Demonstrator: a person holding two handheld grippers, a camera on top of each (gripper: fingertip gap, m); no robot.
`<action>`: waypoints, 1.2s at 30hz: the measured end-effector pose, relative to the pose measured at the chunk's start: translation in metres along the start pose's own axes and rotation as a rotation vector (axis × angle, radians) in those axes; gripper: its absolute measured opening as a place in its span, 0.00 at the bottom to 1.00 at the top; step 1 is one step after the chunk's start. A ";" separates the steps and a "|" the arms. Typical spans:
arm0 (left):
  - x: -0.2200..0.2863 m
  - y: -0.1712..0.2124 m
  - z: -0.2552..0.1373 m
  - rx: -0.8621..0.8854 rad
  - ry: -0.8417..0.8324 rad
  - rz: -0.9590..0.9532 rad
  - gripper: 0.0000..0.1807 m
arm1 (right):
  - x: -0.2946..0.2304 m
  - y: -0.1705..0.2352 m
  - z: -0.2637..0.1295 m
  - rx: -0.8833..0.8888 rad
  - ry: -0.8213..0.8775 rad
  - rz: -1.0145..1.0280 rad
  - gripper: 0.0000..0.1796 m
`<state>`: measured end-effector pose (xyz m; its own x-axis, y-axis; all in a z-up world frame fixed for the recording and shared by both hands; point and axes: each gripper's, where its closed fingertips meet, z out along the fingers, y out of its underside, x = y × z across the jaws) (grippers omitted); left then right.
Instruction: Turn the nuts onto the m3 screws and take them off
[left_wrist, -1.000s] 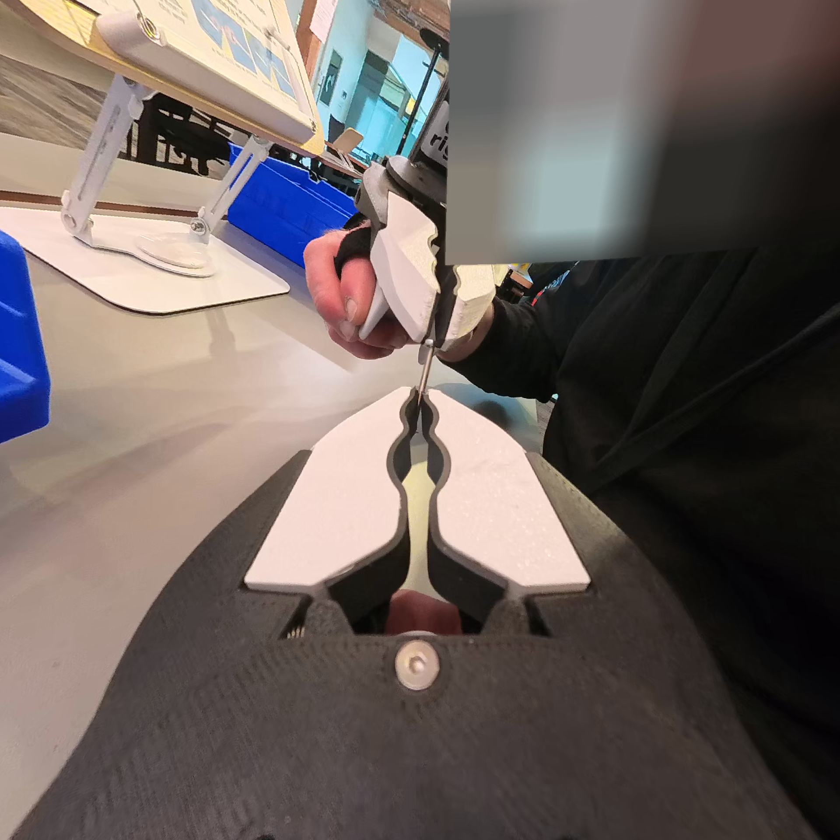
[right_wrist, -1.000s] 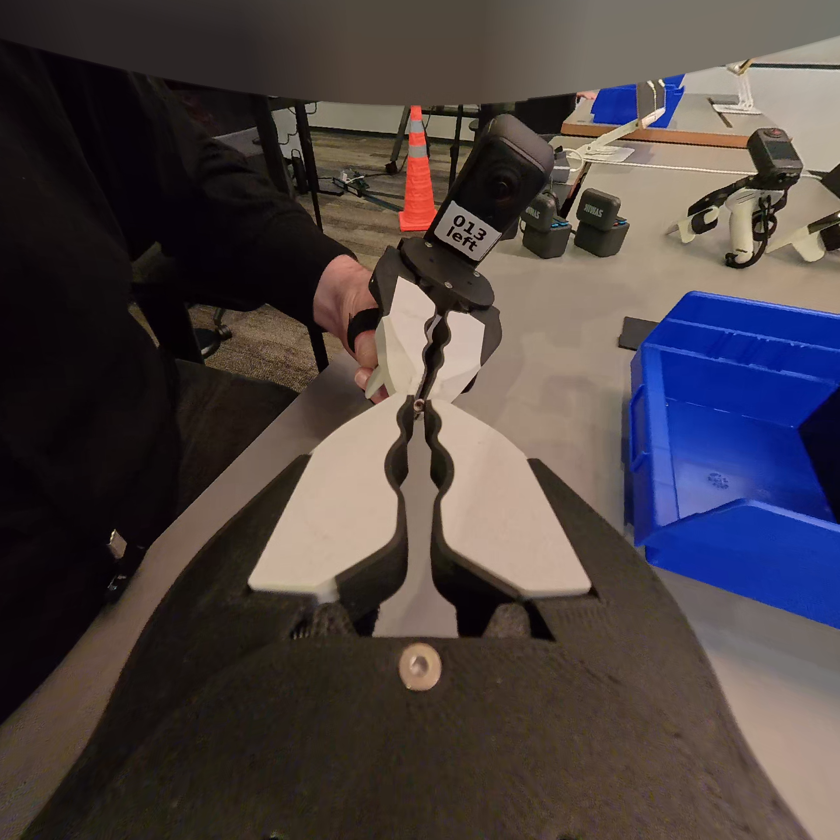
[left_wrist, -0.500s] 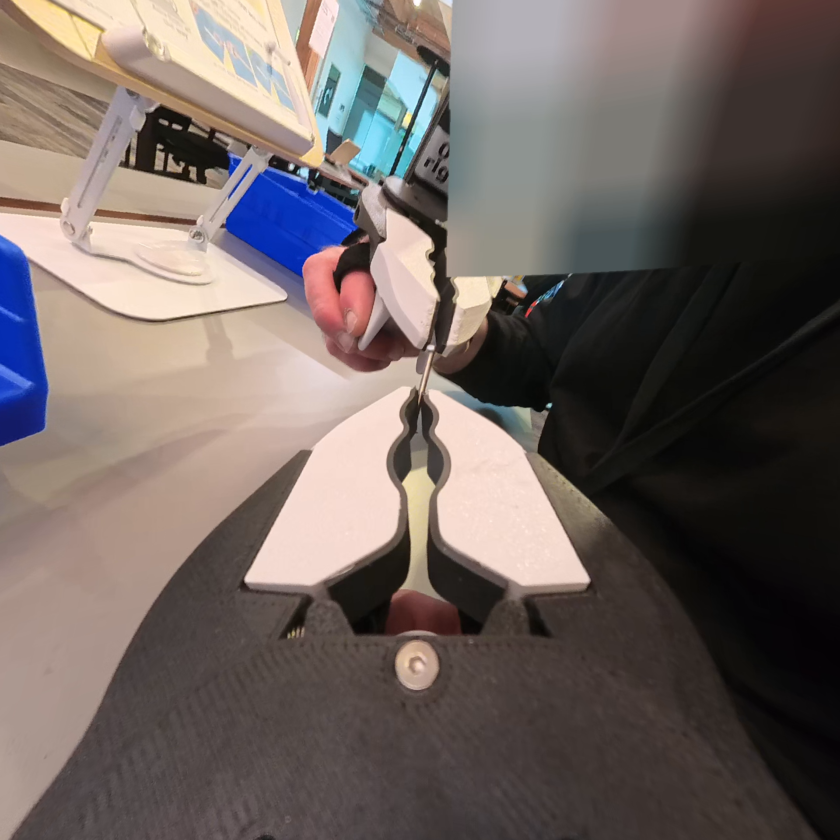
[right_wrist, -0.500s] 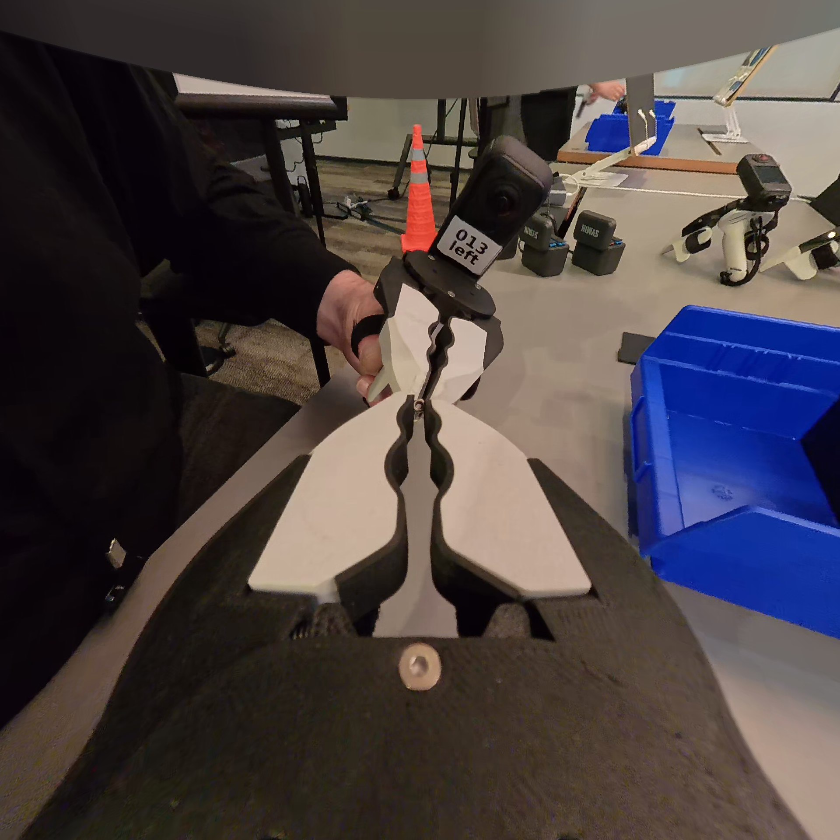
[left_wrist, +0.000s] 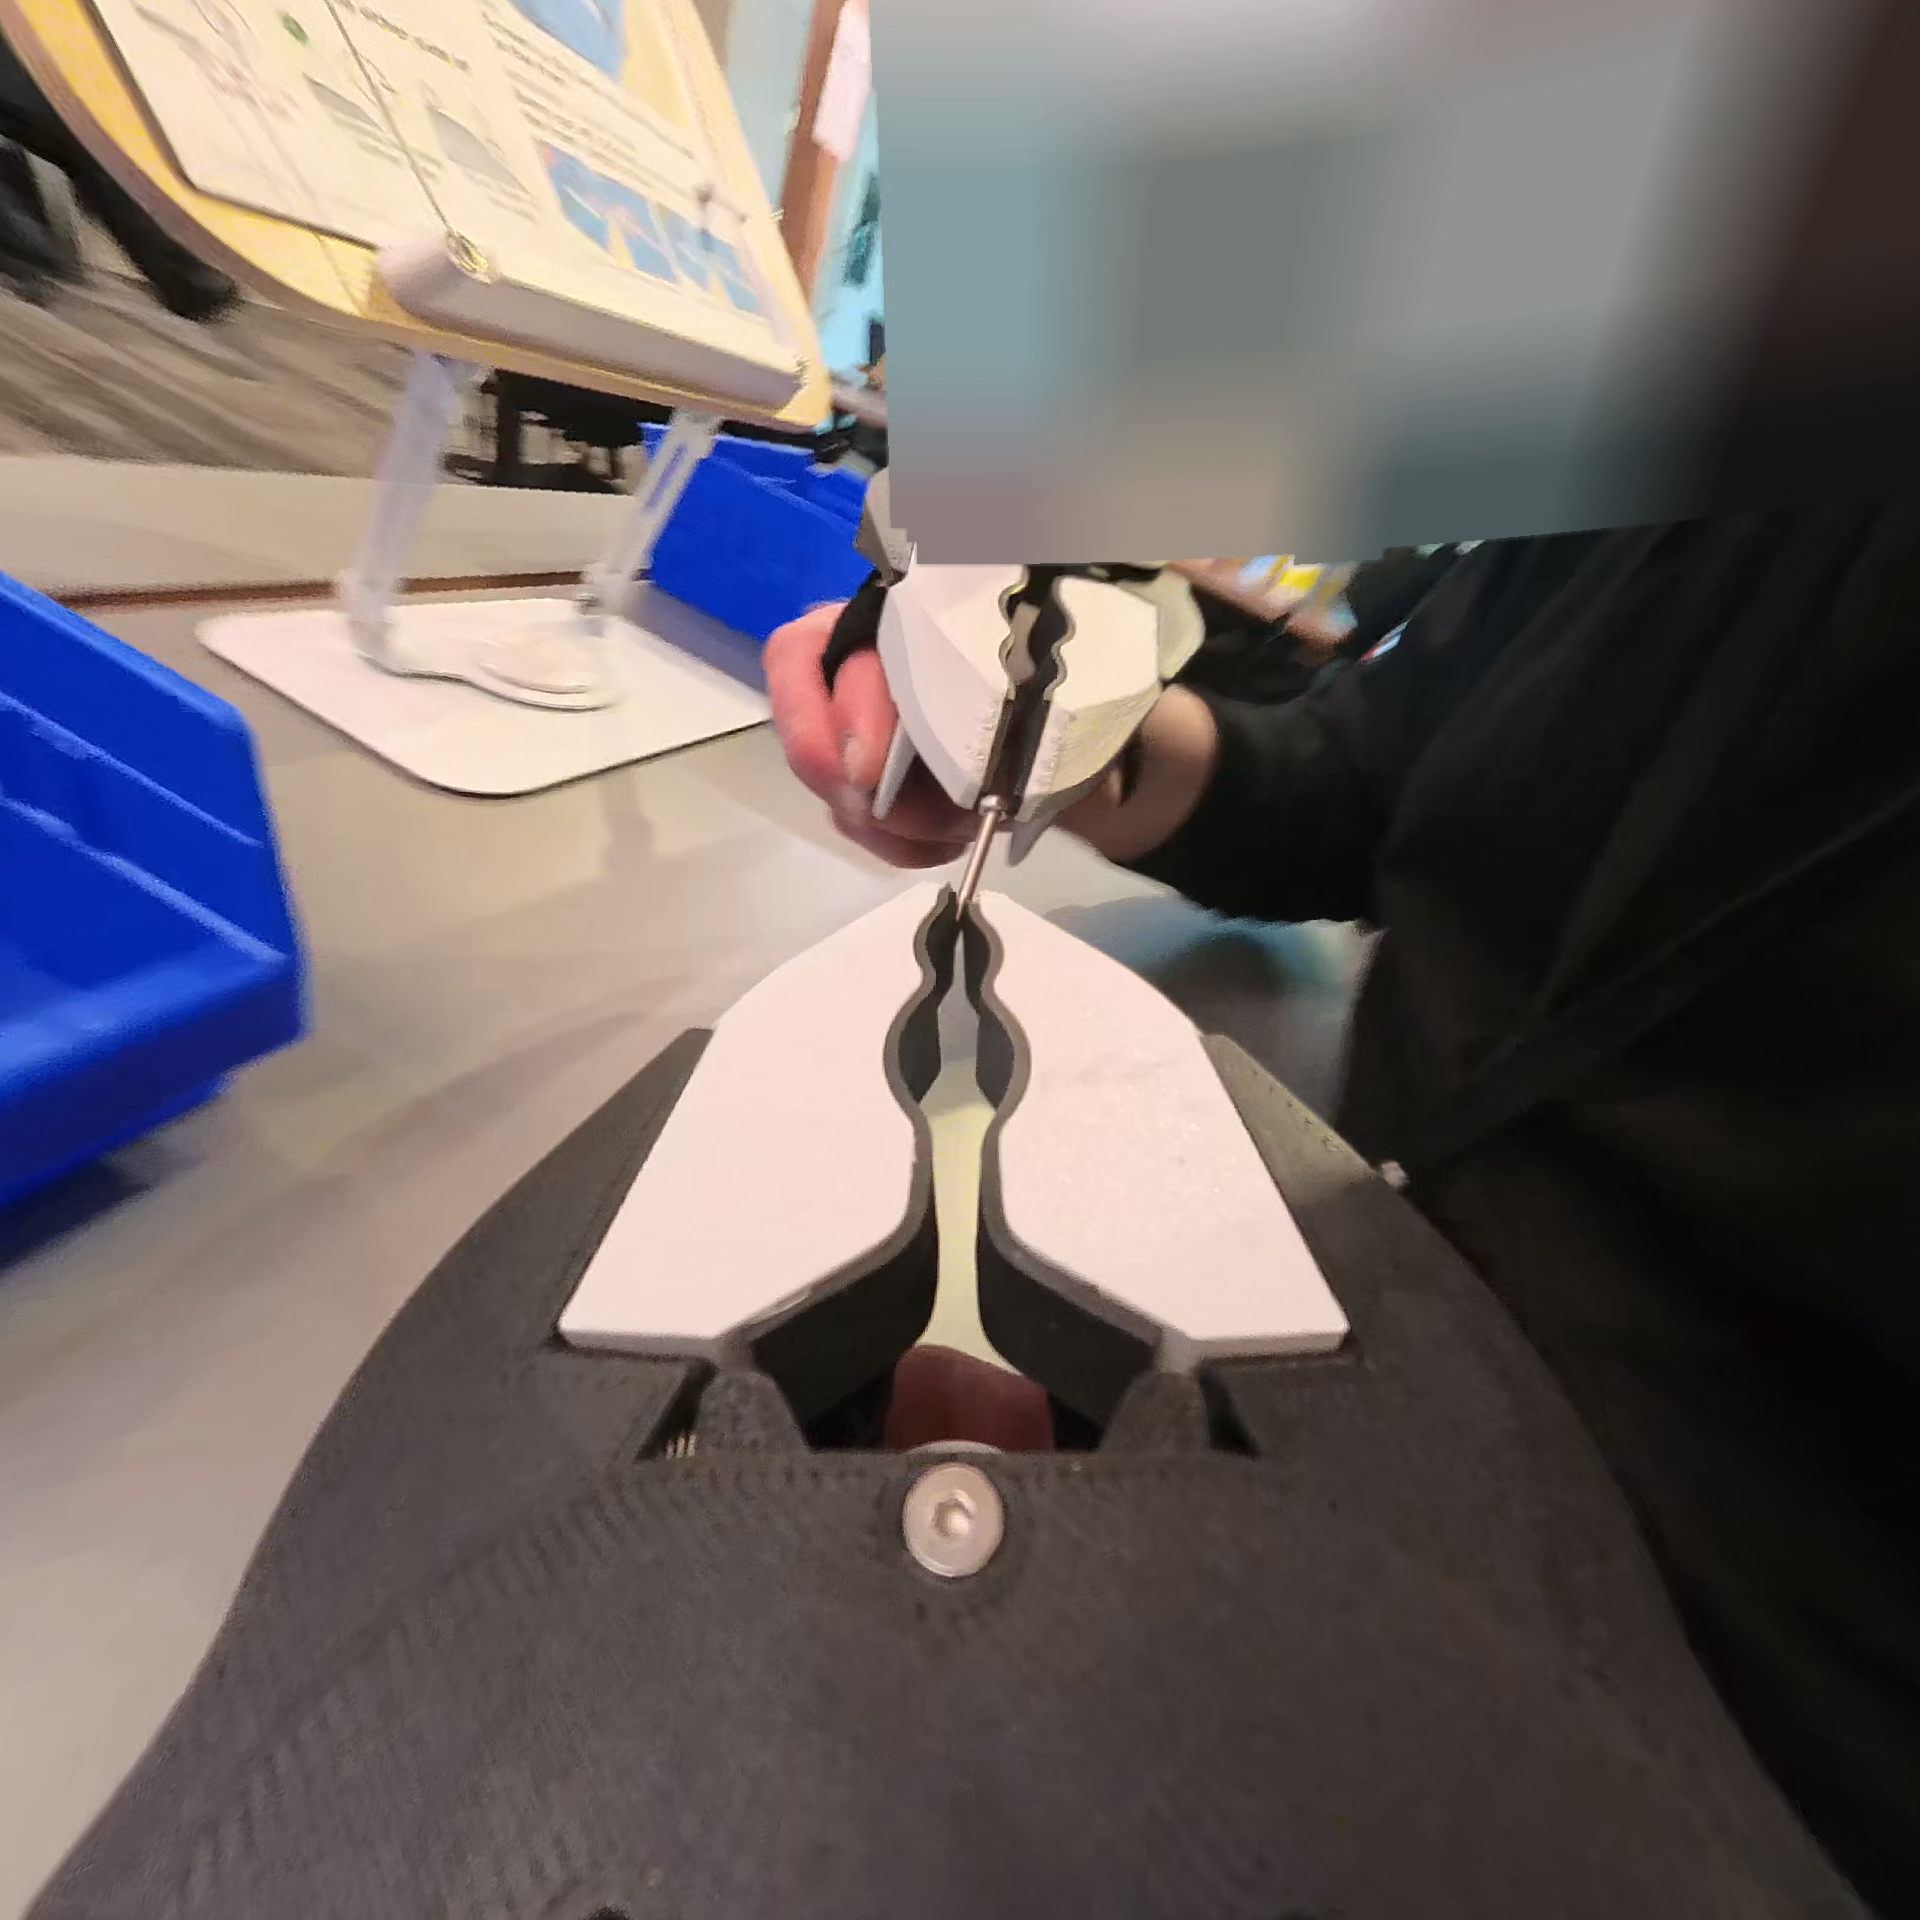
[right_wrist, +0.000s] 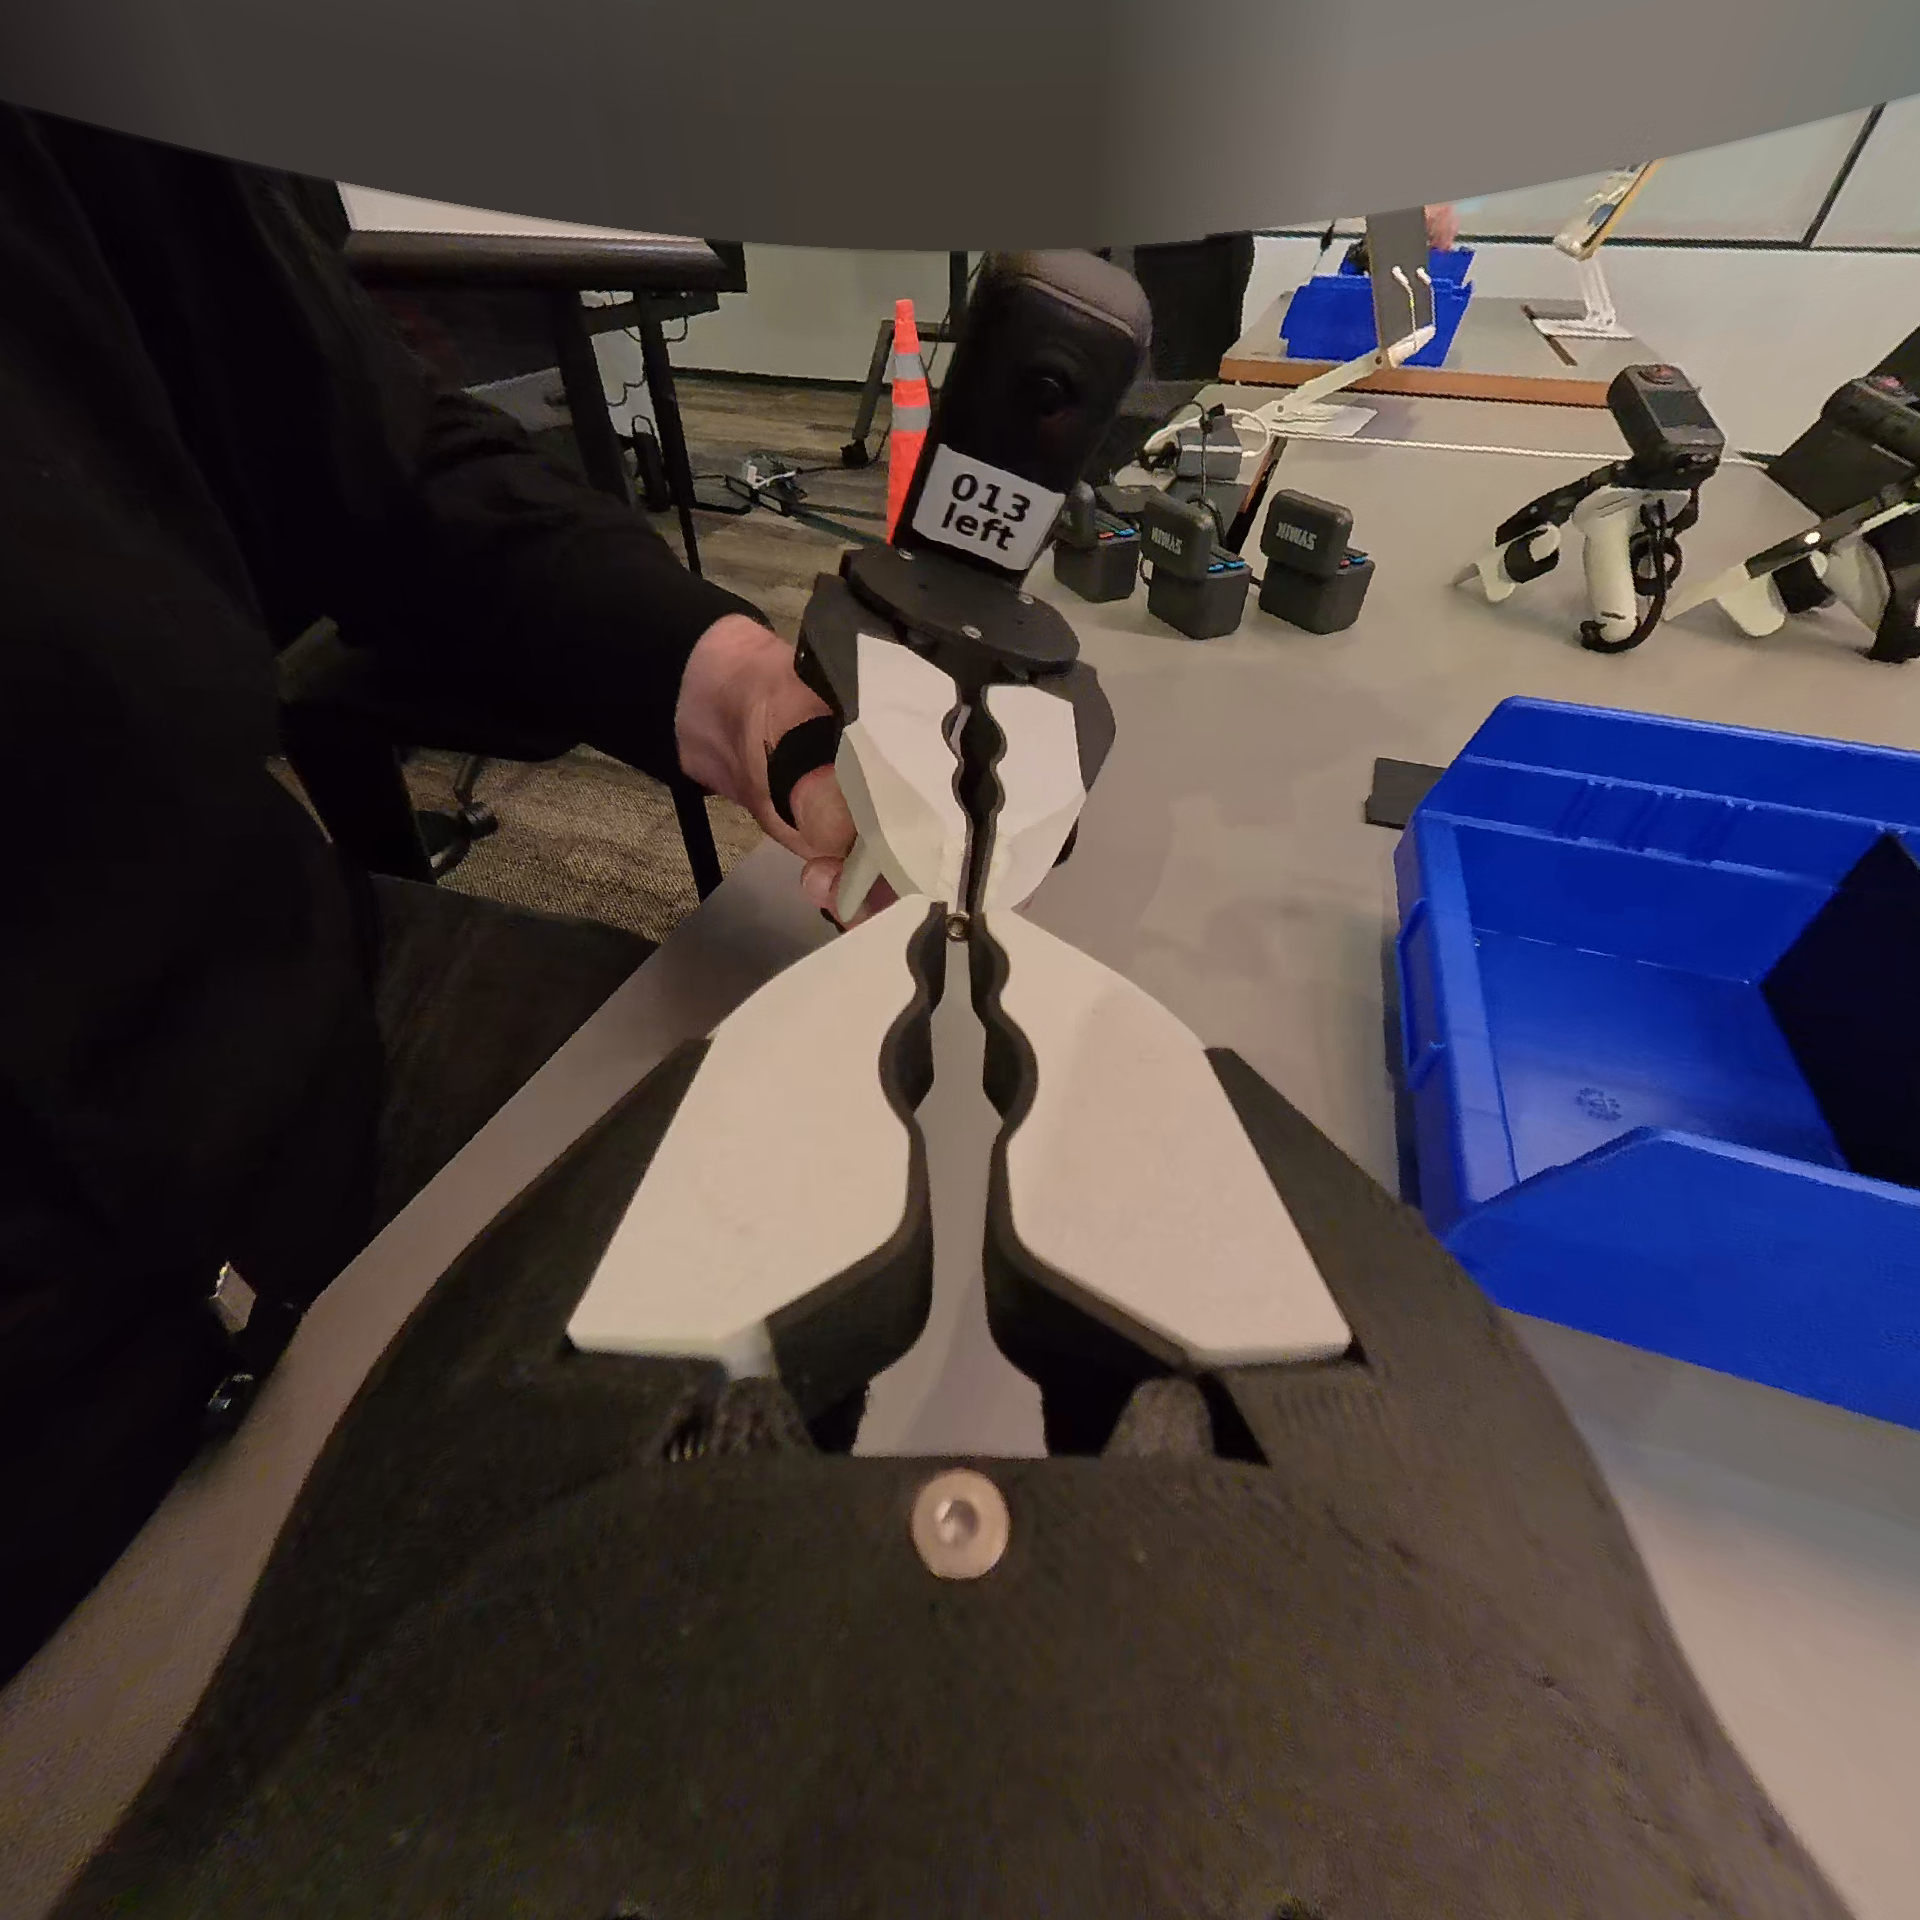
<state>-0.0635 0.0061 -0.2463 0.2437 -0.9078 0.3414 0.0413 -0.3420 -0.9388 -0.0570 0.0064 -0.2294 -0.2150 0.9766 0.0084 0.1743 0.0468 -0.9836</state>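
The two grippers meet tip to tip in the air, above the edge of the tabletop (left_wrist: 468, 987) nearest the person, with nothing resting on the surface below them. The left gripper (left_wrist: 958, 906) is closed nearly all the way, its tips pinching the lower end of a thin screw (left_wrist: 975, 854). The bare shaft rises at a slight tilt toward the right gripper (right_wrist: 956, 932). That one is closed just as tightly on a small nut (left_wrist: 988, 802), which sits on the far end of the shaft (from its own camera it shows as a tiny brass-coloured ring right at the tips).

Gripping at the extreme tips makes sense: both parts are so small that only the narrowest part of each claw can hold them. It also leaves the thread between them uncovered. Facing the grippers toward each other keeps the nut square to the shaft, so a twist of either wrist should run it along the thread. Whether it is going on or coming off cannot be told here.

The person's right hand (left_wrist: 831, 727) wraps that gripper's handle just behind the claw, which likely helps fine turning. A blue bin (right_wrist: 1444, 1039) waits toward the right side of the tabletop, well apart from the work, and a stand holding a printed sheet (left_wrist: 468, 208) sits toward the far side.
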 end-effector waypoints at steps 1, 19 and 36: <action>0.000 -0.001 0.000 -0.003 -0.011 0.012 0.00 | 0.000 0.000 0.000 0.005 0.002 0.006 0.02; -0.010 -0.005 0.001 -0.104 -0.242 0.294 0.00 | 0.009 0.002 -0.003 0.058 0.073 0.096 0.02; -0.011 -0.007 0.003 -0.133 -0.307 0.388 0.00 | 0.011 0.001 -0.004 0.064 0.099 0.089 0.02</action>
<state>-0.0636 0.0191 -0.2440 0.4909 -0.8676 -0.0795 -0.2279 -0.0398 -0.9729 -0.0548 0.0176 -0.2298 -0.1046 0.9924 -0.0648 0.1263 -0.0514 -0.9907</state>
